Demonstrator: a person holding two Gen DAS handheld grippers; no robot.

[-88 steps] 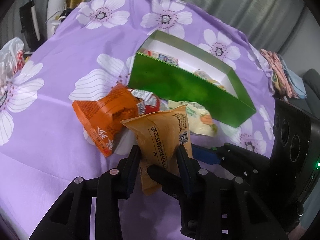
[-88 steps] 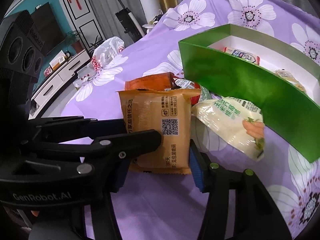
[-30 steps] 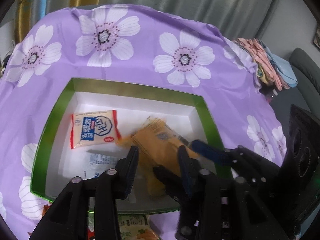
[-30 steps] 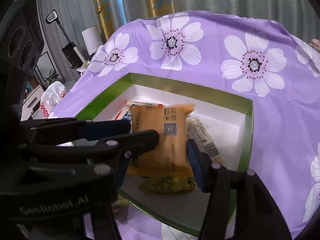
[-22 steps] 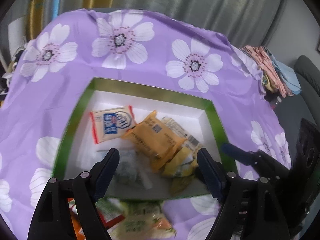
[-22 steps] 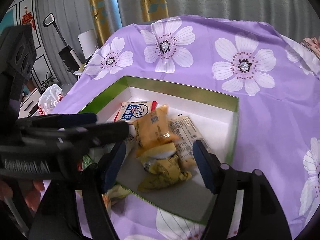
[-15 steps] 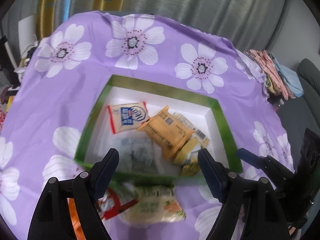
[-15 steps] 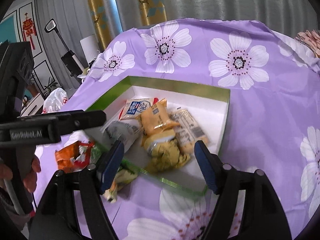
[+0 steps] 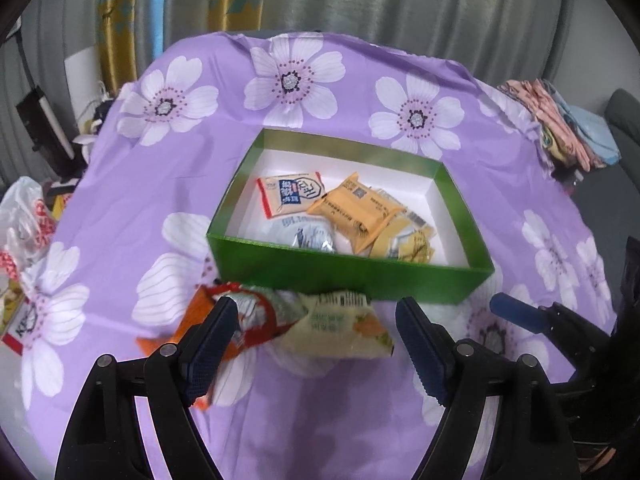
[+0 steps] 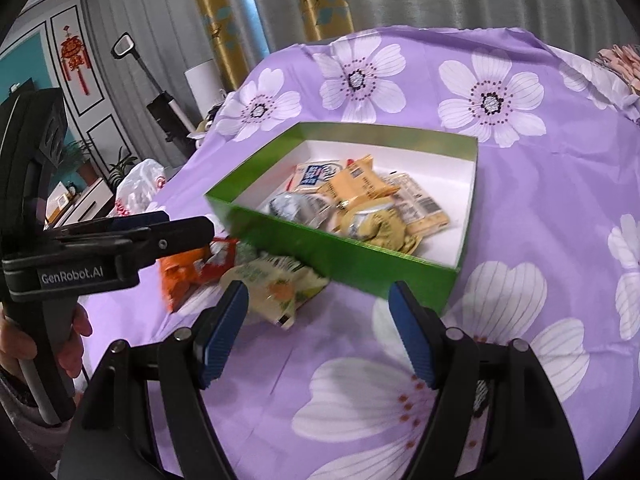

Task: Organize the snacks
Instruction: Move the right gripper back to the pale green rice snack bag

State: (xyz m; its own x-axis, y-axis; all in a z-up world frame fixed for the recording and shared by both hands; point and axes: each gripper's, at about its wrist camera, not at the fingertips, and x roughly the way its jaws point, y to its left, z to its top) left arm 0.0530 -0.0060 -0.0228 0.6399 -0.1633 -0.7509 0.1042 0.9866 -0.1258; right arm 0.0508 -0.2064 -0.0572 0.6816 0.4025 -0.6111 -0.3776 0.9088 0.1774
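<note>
A green box (image 9: pixel 352 270) with a white inside sits on the purple flowered cloth and holds several snack packs, among them a tan pack (image 9: pixel 356 210) and a white-and-blue pack (image 9: pixel 290 194). It also shows in the right wrist view (image 10: pixel 344 256). In front of it lie a pale green-and-white pack (image 9: pixel 344 330), a red-and-white pack (image 9: pixel 256 320) and an orange pack (image 10: pixel 182 272). My left gripper (image 9: pixel 316 344) is open and empty above these loose packs. My right gripper (image 10: pixel 320 332) is open and empty, near the box's front corner.
A white plastic bag (image 9: pixel 24 216) and a red-and-white carton (image 9: pixel 16 320) lie at the cloth's left edge. Folded cloths (image 9: pixel 560 128) sit at the far right. A cabinet, a vacuum (image 10: pixel 160 100) and curtains stand beyond the table.
Both grippers held the tan pack over the box, opened and dropped it in. Both have since pulled back toward me, so the loose packs in front of the box show again.
</note>
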